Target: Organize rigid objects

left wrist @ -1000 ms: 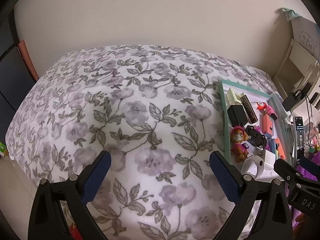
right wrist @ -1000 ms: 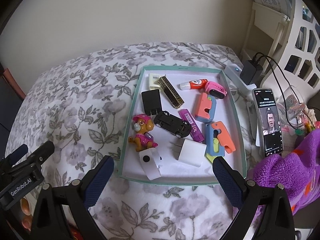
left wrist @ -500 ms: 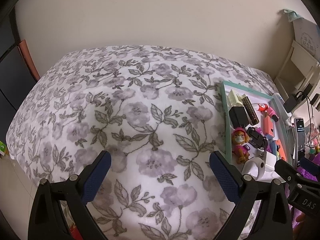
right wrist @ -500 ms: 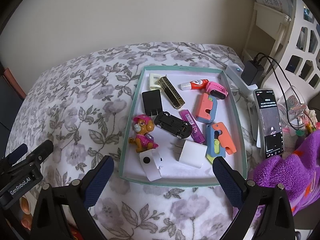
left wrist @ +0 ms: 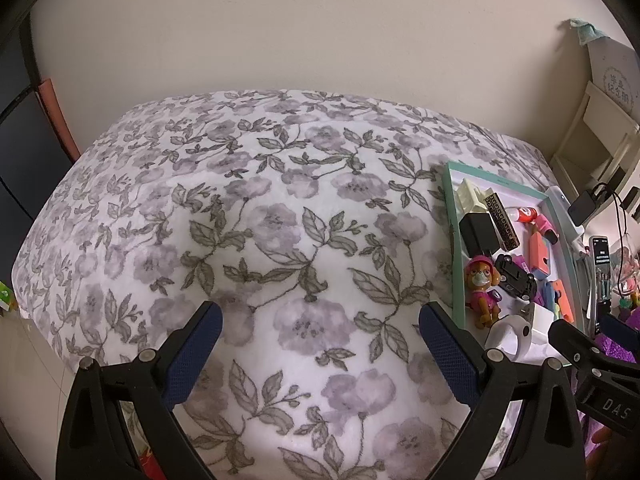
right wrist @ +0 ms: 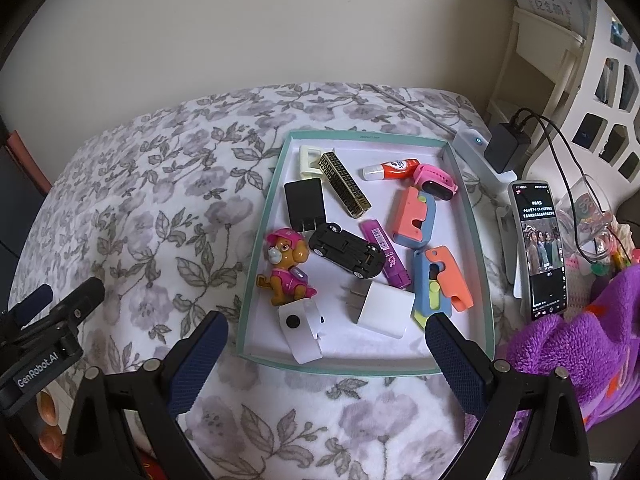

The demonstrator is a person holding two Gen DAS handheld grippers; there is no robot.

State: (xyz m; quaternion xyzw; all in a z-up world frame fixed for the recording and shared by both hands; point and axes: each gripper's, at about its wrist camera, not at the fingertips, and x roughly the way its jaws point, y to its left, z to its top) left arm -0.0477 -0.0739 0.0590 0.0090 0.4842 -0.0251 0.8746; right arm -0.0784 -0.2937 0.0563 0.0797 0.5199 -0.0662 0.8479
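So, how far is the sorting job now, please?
Nothing looks sorted yet. All the small things, such as the dog toy, black car and white charger, lie mixed in the tray. Nothing is in hand: the right tool is open before the tray, and the left tool is open over the bare floral blanket. All the picking and arranging is left.

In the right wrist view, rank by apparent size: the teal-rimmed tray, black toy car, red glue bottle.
1. Teal-rimmed white cardboard tray
2. Black toy car
3. Red glue bottle with white cap; it lies farther from the camera, so the car's lead is unsure.
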